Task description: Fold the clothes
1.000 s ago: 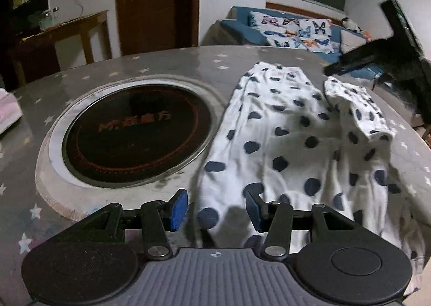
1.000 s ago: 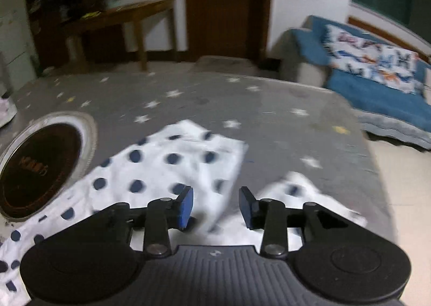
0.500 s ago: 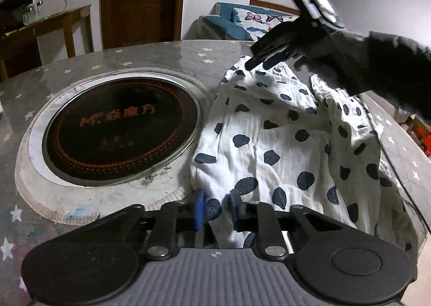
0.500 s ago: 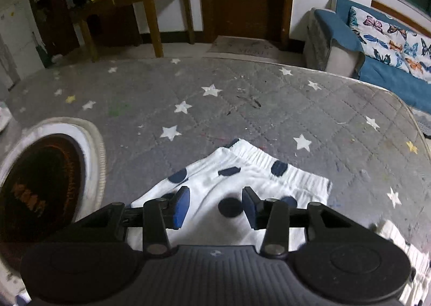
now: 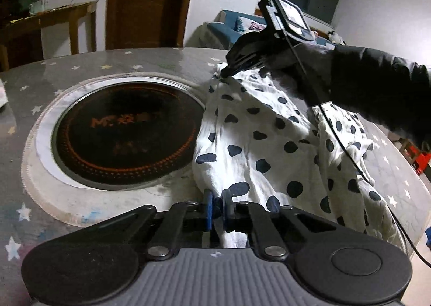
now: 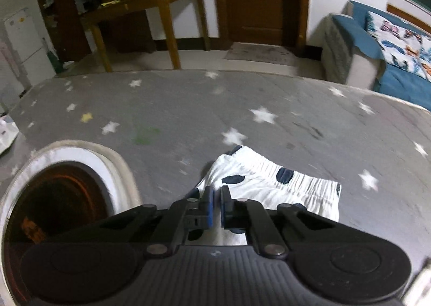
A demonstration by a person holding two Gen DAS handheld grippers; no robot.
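Observation:
White trousers with dark blue dots (image 5: 258, 141) lie along the right half of a round table with a grey star-print cover (image 5: 32, 228). My left gripper (image 5: 217, 207) is shut on the near hem of the trousers. At the far end, my right gripper (image 5: 225, 73) pinches the elastic waistband, held by a hand in a black sleeve (image 5: 377, 85). In the right wrist view that gripper (image 6: 217, 207) is shut on the left corner of the ribbed waistband (image 6: 272, 182), which lies flat on the cover (image 6: 309, 128).
A round dark hotplate (image 5: 126, 133) with a pale ring sits in the table's middle, left of the trousers. A black cable (image 5: 347, 155) trails from the right gripper over the cloth. Beyond the table stand a wooden side table (image 6: 150, 2), a brown door and a blue sofa (image 6: 390, 63).
Both grippers have closed on the trousers: the left on the near hem, the right on the waistband. The right gripper moved left across the table to the waistband's corner.

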